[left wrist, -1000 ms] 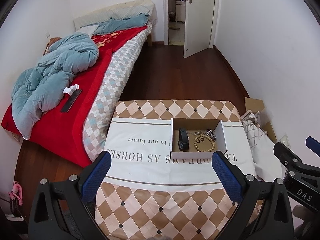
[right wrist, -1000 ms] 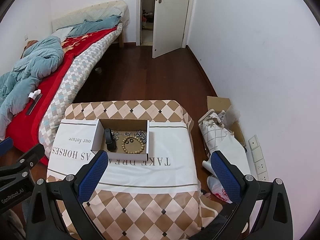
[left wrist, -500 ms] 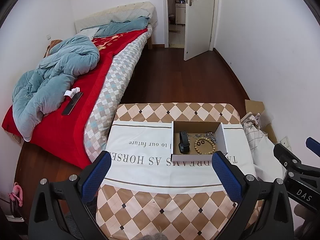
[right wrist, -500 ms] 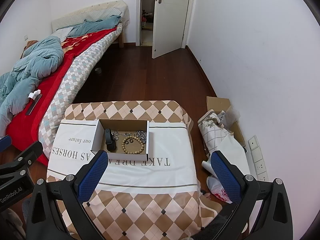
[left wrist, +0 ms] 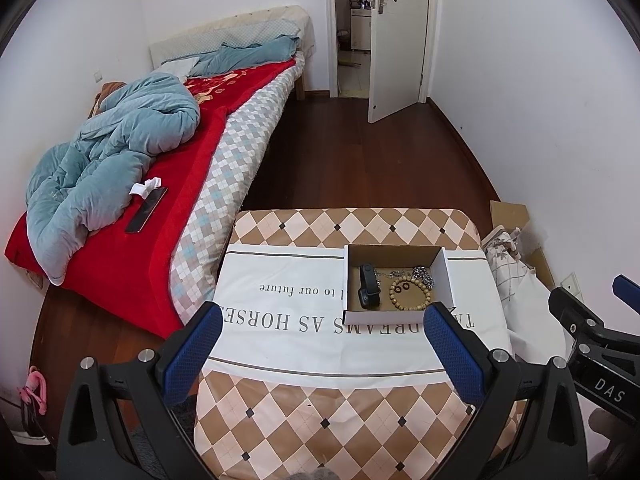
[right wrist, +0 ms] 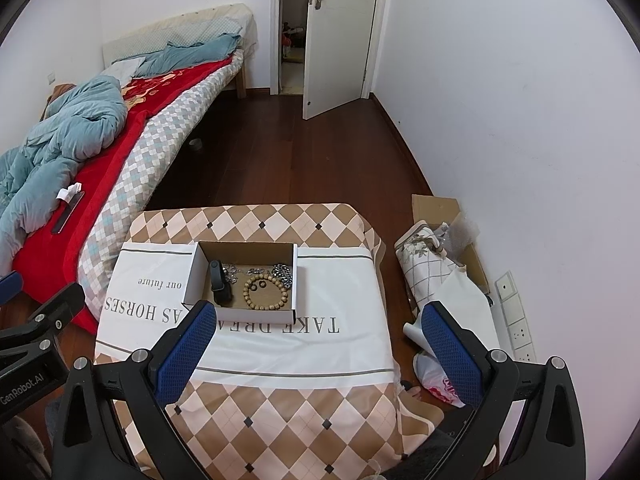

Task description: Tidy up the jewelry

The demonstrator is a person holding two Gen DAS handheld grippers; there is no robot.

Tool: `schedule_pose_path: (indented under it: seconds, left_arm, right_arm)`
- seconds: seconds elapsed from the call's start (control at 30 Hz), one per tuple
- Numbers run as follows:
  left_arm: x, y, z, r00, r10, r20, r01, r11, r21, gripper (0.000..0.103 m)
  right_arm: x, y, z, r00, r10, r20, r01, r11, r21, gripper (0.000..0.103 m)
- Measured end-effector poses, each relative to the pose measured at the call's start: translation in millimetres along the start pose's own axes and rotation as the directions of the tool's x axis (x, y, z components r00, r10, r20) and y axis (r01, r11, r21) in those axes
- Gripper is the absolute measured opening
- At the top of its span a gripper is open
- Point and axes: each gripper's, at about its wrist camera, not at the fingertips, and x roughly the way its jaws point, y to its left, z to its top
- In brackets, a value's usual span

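An open cardboard box (left wrist: pixel 447 280) (right wrist: pixel 192 276) sits on a cloth-covered table (left wrist: pixel 304 412) (right wrist: pixel 280 408). In it lie a black smartwatch (left wrist: pixel 369 287) (right wrist: pixel 219 283), a wooden bead bracelet (left wrist: pixel 411 295) (right wrist: pixel 265 292) with two small dark rings inside its loop, and silver chains (left wrist: pixel 423 273) (right wrist: pixel 281 273). My left gripper (left wrist: pixel 322 338) is open and empty, held above the table short of the box. My right gripper (right wrist: pixel 318 334) is open and empty, also short of the box.
A bed (left wrist: pixel 168 168) with a red cover and blue quilt stands left of the table. Bags and flat cardboard (right wrist: pixel 444 264) lie on the floor by the right wall. A door (left wrist: pixel 394 36) stands open at the far end.
Both wrist views have pulled back a little from the box. Both grippers stay open and empty. The box contents have not moved.
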Motion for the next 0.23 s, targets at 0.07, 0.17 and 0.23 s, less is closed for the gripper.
schedule_pose_path:
  seconds: [0.07, 0.17, 0.23]
  left_arm:
    - [-0.5, 0.0, -0.2, 1.0, 0.0, 0.003, 0.0, 1.0, 0.0, 0.102]
    - [-1.7, -0.3, -0.1, 1.0, -0.009, 0.004, 0.009, 1.0, -0.007, 0.102]
    - [-2.2, -0.9, 0.0, 1.0, -0.009, 0.004, 0.009, 1.0, -0.005, 0.102]
  right_arm:
    - [-0.2, -0.1, -0.3, 1.0, -0.002, 0.001, 0.002, 1.0, -0.001, 0.103]
    - [-0.2, 0.0, -0.4, 1.0, -0.002, 0.001, 0.002, 1.0, -0.002, 0.103]
    - [-0.8, -0.2, 0.4, 1.0, -0.002, 0.001, 0.002, 1.0, -0.001, 0.103]
